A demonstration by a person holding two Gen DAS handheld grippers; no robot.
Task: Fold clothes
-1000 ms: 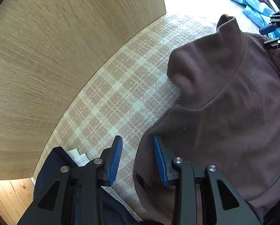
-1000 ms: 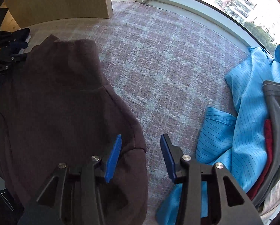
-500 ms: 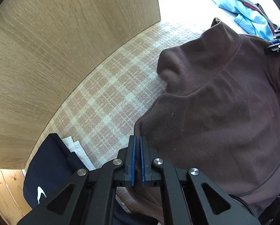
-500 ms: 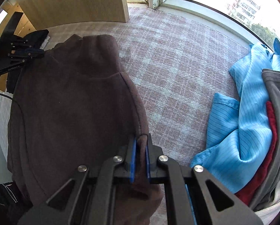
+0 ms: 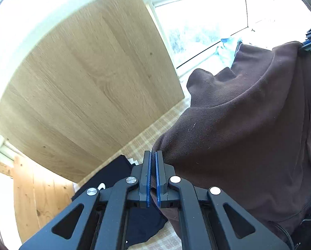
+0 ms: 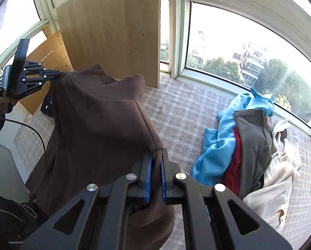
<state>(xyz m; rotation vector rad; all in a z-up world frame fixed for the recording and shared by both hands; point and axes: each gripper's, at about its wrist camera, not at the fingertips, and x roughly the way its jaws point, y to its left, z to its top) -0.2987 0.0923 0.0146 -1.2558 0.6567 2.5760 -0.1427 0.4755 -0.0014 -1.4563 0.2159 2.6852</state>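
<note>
The brown fleece top (image 6: 97,125), which a second ago lay flat on the checked bed cover (image 6: 182,108), now hangs in the air by its two shoulder edges, collar sagging between them and body dropping toward the cover. Both tongs stood wide beside the shoulders then; now the left tongs (image 5: 153,179) and the right tongs (image 6: 154,179) are pinched narrow on the fleece and have risen with it. That likely means the garment is being lifted to shake out and square up before folding, while the heap of other clothes (image 6: 249,145) on the right waits.
</note>
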